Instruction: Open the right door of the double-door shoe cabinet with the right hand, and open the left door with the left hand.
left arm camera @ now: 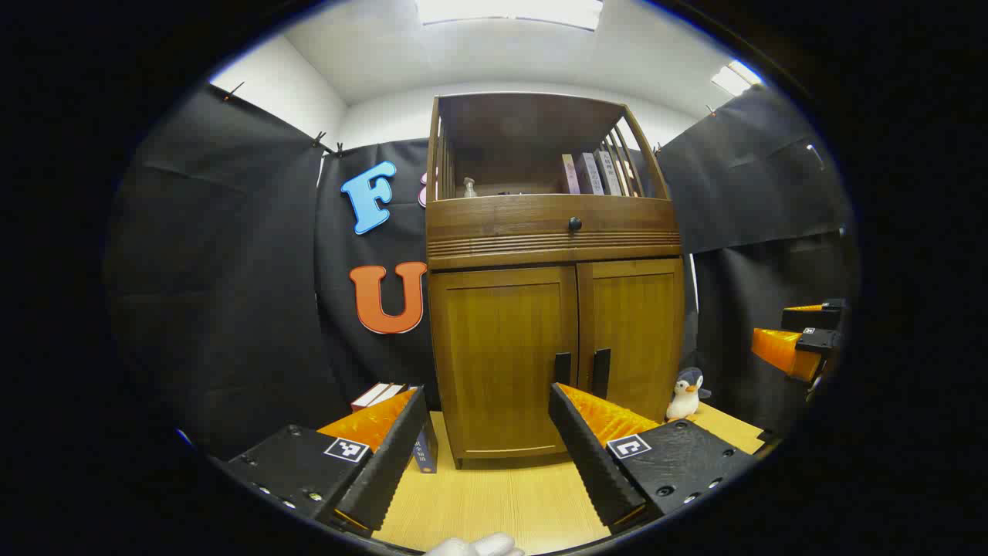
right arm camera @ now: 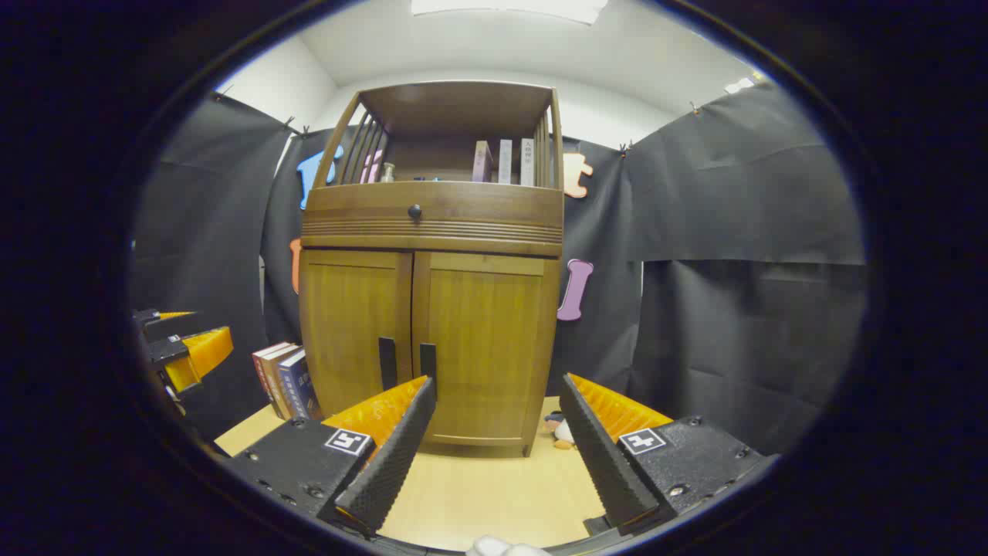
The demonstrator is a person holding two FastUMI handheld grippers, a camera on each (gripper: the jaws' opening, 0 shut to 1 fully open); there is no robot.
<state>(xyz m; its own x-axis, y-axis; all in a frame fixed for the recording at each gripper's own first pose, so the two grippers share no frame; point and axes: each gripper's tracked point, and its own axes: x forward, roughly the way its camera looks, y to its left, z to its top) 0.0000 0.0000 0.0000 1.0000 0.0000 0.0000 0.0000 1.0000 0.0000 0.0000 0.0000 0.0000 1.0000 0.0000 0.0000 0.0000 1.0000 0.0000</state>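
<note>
In your left gripper view, the far gripper (left arm camera: 799, 340) is cut off at the right edge, so you cannot tell how its jaws stand. The spines of the upright books on the wooden cabinet's open top shelf (left arm camera: 590, 173) are too small to make out. In your right gripper view, the small stuffed toy (right arm camera: 561, 431) on the floor is half hidden behind the cabinet's corner and your own finger.

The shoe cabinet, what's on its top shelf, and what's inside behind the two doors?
On the shoe cabinet's top shelf stand a few books and a small bottle. Both doors are shut, so whatever is inside is hidden.
</note>
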